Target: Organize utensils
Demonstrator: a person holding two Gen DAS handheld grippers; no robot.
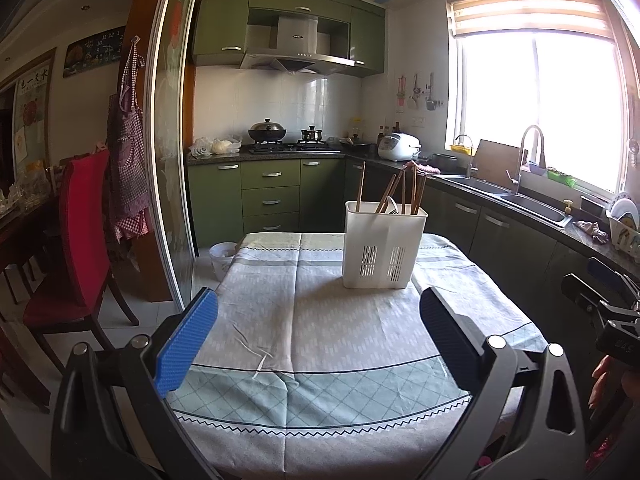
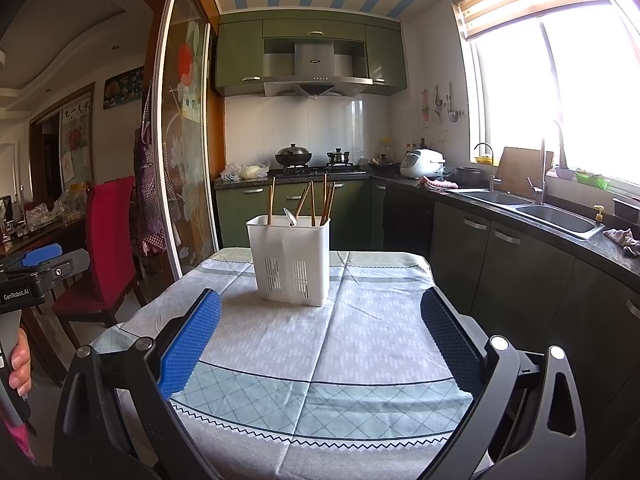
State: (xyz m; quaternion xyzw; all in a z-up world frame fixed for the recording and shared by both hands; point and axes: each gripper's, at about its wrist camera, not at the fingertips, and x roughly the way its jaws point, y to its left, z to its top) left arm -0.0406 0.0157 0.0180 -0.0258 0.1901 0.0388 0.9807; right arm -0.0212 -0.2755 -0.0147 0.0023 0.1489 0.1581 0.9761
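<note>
A white plastic utensil holder [image 1: 382,248] [image 2: 291,260] stands upright on the table's far half. Several wooden chopsticks [image 1: 394,192] [image 2: 316,200] stick up out of it, and a metal spoon [image 2: 290,216] leans among them. My left gripper [image 1: 318,320] hovers over the near part of the table, open, with nothing between its blue pads. My right gripper [image 2: 320,324] is also open and empty, well short of the holder. Each gripper shows at the other view's edge: the right gripper [image 1: 600,304] and the left gripper [image 2: 36,268], each held by a hand.
A patterned cloth covers the small table [image 1: 304,340] [image 2: 320,360]. A red chair [image 1: 80,232] [image 2: 108,240] stands to the left by a glass sliding door. The counter with double sink [image 1: 520,200] [image 2: 540,212] runs along the right. A white bin [image 1: 222,258] sits on the floor beyond the table.
</note>
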